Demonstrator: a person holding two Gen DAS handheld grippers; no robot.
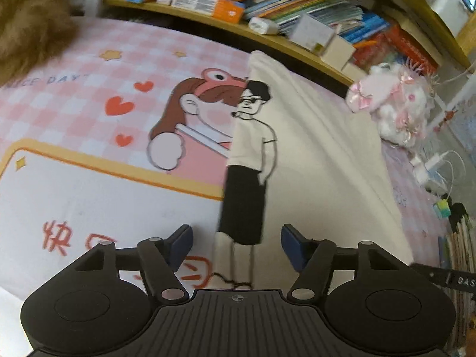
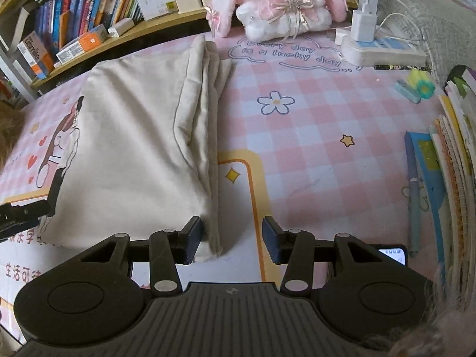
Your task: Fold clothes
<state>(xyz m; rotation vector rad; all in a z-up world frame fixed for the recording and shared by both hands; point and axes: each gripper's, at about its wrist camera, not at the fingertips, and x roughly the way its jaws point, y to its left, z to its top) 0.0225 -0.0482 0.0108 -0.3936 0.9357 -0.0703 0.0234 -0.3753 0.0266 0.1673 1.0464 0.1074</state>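
Both grippers hang low over the table, and their jaws stand wide apart with nothing between them. Under the left gripper [image 1: 237, 245] lies the left edge of the cream shirt [image 1: 312, 160], where a drawn figure in a black skirt is printed on the cloth. The right gripper [image 2: 232, 242] sits over the near right corner of the same shirt; its left finger [image 2: 192, 239] seems to be just above the folded layers, though I cannot tell if it touches them.

The shirt is folded into a long rectangle and lies flat on the pink checked table mat [image 2: 312, 125], with several layers stacked along its right side. Behind it there is a wooden shelf [image 1: 267, 37] full of books. A pink and white plush rabbit [image 2: 282, 3] sits at the far edge, beside a white power strip [image 2: 383, 50]. Some notebooks [image 2: 455, 160] are stacked at the right.
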